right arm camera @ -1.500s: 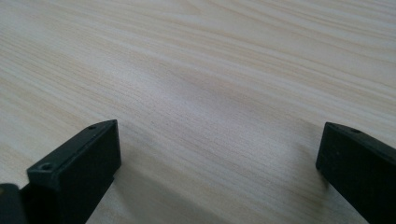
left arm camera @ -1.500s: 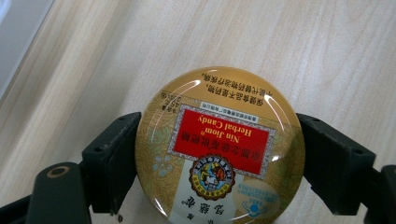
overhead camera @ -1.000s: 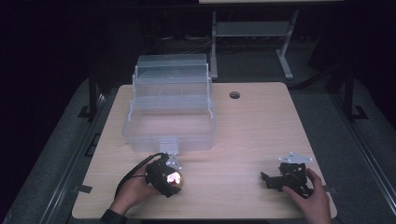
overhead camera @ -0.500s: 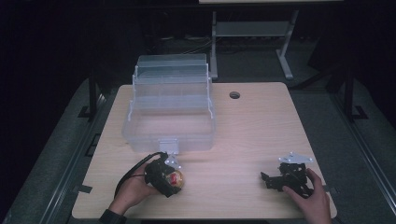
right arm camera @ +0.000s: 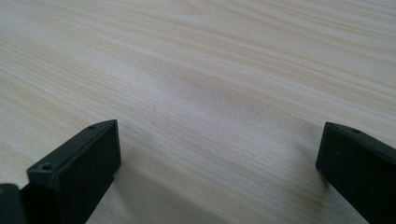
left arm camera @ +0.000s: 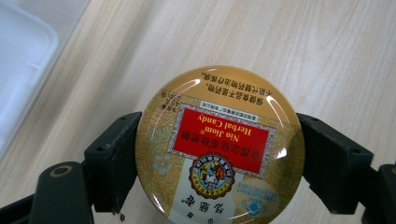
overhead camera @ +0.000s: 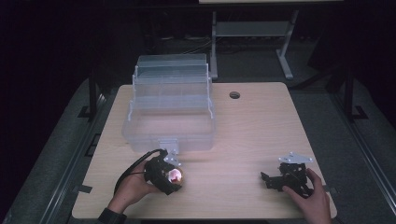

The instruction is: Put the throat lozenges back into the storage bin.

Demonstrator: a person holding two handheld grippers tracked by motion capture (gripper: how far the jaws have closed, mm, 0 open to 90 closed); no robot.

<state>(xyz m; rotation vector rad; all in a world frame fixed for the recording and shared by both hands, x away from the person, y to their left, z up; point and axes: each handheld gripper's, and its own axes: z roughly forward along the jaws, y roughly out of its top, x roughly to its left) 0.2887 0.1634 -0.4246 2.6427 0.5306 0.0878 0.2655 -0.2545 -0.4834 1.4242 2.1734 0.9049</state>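
A round gold candy tin [left arm camera: 219, 145] with a red "Nin Jiom Herbal Candy" label sits between the two black jaws of my left gripper [left arm camera: 219, 161], which press on its left and right rims. From above, that tin [overhead camera: 174, 176] and the left gripper [overhead camera: 164, 174] are near the table's front left, just in front of the clear plastic box [overhead camera: 168, 112]. My right gripper [overhead camera: 275, 179] rests low at the front right, held by a hand. Its jaws stand wide apart over bare wood in the right gripper view [right arm camera: 219, 163].
The clear tiered plastic box stands open at the table's back left; its pale corner [left arm camera: 23, 65] lies close to the tin. A round cable hole [overhead camera: 234, 94] is in the wooden table [overhead camera: 261, 135] at the back. A metal stand [overhead camera: 252, 32] is behind the table.
The left gripper with the tin has shifted very slightly; the right gripper has stayed where it was.
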